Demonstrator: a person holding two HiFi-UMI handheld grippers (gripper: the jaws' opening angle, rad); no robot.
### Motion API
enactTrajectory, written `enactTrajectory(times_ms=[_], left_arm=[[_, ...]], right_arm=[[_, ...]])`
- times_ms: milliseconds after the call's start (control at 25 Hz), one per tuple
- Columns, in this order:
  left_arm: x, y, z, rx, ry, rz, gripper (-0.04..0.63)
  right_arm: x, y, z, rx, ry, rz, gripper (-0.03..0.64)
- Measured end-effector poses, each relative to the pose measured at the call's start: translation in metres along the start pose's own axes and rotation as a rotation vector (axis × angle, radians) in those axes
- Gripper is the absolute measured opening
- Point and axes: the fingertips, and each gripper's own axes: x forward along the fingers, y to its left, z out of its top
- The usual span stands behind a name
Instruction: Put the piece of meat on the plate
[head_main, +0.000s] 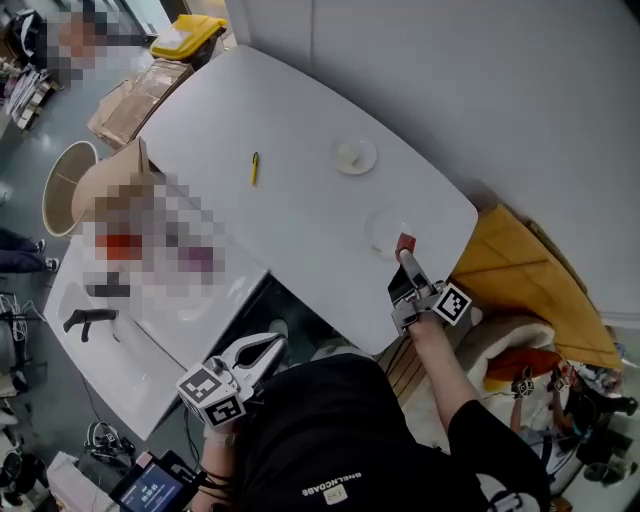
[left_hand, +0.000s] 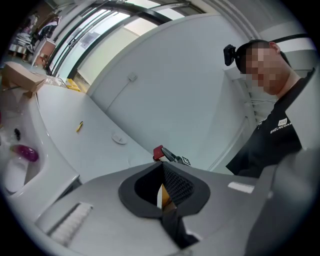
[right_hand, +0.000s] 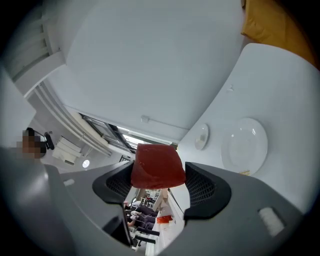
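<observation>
A long white table (head_main: 300, 130) runs slantwise away from the person, against a pale wall. On it lie a yellow pen (head_main: 254, 167), a small saucer (head_main: 354, 155) further off, and an empty white plate (right_hand: 244, 146) near the table's near right corner. A second white surface (head_main: 150, 340) stands to the left, with a black object lying on it. Cardboard boxes (head_main: 130, 100) and a yellow bin (head_main: 187, 35) sit on the floor beyond, and a round tan basket (head_main: 65, 185) stands beside them. An orange-yellow cloth (head_main: 530, 270) lies right of the table.

The right tool (head_main: 404, 262) reaches out over the table's near corner on a bare forearm with a black sleeve. Its pads press on both sides of the piece of meat (right_hand: 157, 165), a dark red block (it fills the gap between the jaws). The meat is held just beside the plate, not on it.

The left tool (head_main: 268, 348) hangs low, close to the person's body and off the table's near edge. Its jaws are closed together with nothing between them.
</observation>
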Motion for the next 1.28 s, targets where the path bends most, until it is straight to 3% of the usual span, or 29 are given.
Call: enactTrajectory(times_ms=[400,560,1280], left_arm=[[-0.007,-0.017,-0.024,-0.089,-0.043,0.129,0.020],[-0.004,-0.033,-0.035,-0.097,-0.064,0.170,0.020],[-0.030,-0.010,-0.054,-0.165,-0.109,0.265,0.020]], right_arm=[[0.035,-0.064,0.025,-0.188,0.198,-0.104,0.319],[0.031,-0.091,0.036,-0.267,0.265,-0.190,0.319],[0.074,-0.176,0.015,-0.542,0.499,-0.471,0.319]])
